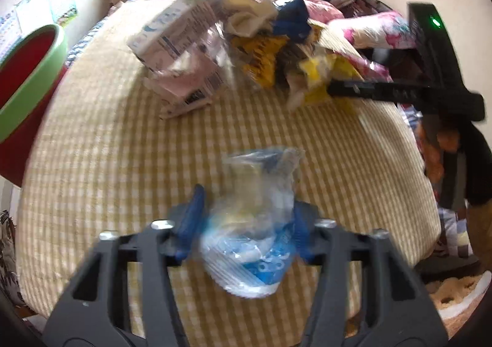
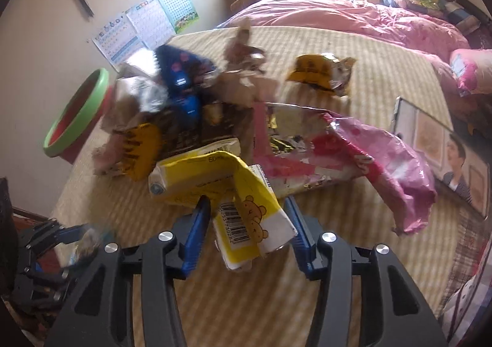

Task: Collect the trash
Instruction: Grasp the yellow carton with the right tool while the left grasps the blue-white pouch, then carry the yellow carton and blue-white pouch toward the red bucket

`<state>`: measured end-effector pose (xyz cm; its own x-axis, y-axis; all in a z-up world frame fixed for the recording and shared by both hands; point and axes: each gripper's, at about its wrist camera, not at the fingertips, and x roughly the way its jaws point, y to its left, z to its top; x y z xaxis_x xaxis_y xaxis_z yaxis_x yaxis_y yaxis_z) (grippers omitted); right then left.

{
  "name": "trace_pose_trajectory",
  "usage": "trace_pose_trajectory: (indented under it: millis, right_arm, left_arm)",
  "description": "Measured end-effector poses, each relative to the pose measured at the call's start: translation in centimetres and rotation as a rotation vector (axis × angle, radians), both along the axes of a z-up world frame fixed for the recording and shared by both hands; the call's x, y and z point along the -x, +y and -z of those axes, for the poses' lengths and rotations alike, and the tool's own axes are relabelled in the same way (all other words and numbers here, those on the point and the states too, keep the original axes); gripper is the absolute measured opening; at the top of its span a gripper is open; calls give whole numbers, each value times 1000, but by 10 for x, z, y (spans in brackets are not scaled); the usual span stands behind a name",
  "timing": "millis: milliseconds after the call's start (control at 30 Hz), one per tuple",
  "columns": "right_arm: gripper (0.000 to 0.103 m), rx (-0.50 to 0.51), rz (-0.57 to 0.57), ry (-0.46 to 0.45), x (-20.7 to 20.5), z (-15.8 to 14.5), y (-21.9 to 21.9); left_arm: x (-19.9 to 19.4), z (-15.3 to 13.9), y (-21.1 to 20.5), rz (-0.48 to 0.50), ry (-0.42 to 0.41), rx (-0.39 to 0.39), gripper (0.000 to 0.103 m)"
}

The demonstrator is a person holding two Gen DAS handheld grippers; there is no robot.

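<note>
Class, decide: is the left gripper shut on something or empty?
Shut on something: the left gripper has its blue fingers pressing a crumpled clear-and-blue plastic wrapper from both sides.

Yellow-checked bedcover (image 1: 123, 162) — blue-white, seemingly clear wrapper (image 1: 255, 242).

Left wrist view: a crumpled clear-and-blue plastic wrapper (image 1: 255, 233) sits between the fingers of the left gripper (image 1: 249, 224), above a yellow-checked bed sheet (image 1: 107, 177). Beyond it on the sheet lies a heap of mixed wrappers and cartons (image 1: 246, 48), a white printed carton (image 1: 175, 30) at its left edge. A red bin with green rim (image 1: 27, 82) stands left of the bed.

Right wrist view: a yellow bear-printed carton (image 2: 246, 211) lies between the fingers of the right gripper (image 2: 249, 224); a pink foil bag (image 2: 369, 159) lies to its right.
</note>
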<state>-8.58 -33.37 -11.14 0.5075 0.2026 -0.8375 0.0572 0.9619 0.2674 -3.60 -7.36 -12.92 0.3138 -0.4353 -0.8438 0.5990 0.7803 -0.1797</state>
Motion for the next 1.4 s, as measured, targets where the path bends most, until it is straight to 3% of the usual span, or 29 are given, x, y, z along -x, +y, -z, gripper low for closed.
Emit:
trace_pose_trajectory:
  millis: [233,533,767,1400]
  right_arm:
    - [47,-51,-19,14,17,-2,37]
    - [45,-94,-28,-64,23,-29,46]
    - [46,-120,-51,-150,27,-56,55]
    - [46,-143,-50,-170,15,-62,63]
  left_arm:
    - [-18,-9,22,-147,-29,11,29]
    - [-20,-16,44,-224,-45,27,29]
    - [-22,-22,56,-263,-55,43,29]
    - [-32,-47,64,-324,-114,88,29]
